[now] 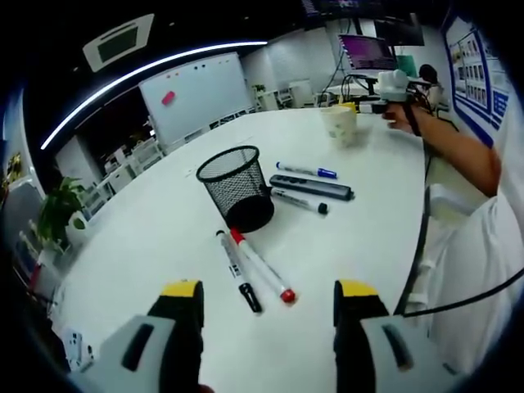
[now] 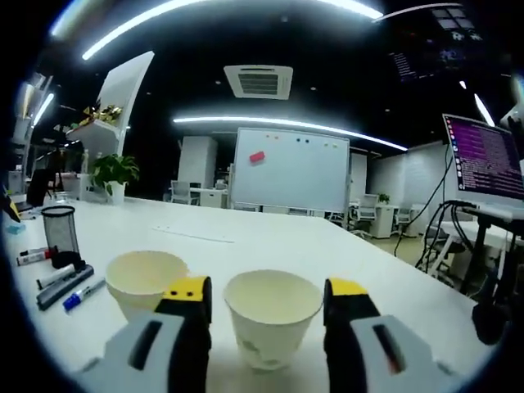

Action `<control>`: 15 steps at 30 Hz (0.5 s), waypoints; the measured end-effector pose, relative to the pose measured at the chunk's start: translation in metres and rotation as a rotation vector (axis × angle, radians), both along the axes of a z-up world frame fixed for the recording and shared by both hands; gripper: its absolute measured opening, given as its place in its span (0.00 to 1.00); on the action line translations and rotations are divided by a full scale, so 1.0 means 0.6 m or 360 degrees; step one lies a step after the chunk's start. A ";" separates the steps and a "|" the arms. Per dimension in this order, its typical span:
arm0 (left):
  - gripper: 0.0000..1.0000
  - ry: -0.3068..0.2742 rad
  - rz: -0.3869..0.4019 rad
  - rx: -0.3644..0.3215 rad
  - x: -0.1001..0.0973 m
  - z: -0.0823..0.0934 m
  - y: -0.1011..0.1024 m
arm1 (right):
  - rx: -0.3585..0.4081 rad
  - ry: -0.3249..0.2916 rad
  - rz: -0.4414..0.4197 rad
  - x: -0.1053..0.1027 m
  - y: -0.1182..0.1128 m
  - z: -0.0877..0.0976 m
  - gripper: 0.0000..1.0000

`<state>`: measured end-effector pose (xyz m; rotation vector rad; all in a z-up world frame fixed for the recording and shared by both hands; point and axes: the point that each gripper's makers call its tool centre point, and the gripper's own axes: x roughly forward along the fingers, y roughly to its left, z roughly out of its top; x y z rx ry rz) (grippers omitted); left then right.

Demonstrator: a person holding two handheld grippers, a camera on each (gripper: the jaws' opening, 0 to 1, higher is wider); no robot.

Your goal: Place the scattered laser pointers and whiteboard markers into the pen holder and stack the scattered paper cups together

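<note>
Markers (image 1: 260,266) beside mesh holder (image 1: 237,187)

Left cup (image 2: 146,282) partly hidden behind the left tong at the bottom of the right gripper view. Far cups (image 1: 341,124) at the upper right of the left gripper view too small and blurred to count. Words on the markers (image 1: 260,265) too tiny to read.

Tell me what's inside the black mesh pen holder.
Through the mesh, the pen holder looks empty. Its solid base hides the very bottom. Markers and a laser pointer lie on the table beside it.
</note>
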<state>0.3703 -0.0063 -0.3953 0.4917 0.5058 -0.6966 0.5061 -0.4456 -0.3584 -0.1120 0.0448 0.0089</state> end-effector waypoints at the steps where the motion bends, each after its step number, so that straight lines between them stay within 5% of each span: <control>1: 0.65 0.0002 0.0000 0.0000 0.000 -0.001 0.000 | -0.0005 0.0005 -0.0001 0.000 0.000 -0.001 0.54; 15: 0.65 -0.0002 -0.0005 -0.0012 0.001 0.004 -0.002 | -0.0018 0.0039 -0.0027 0.001 -0.011 -0.014 0.49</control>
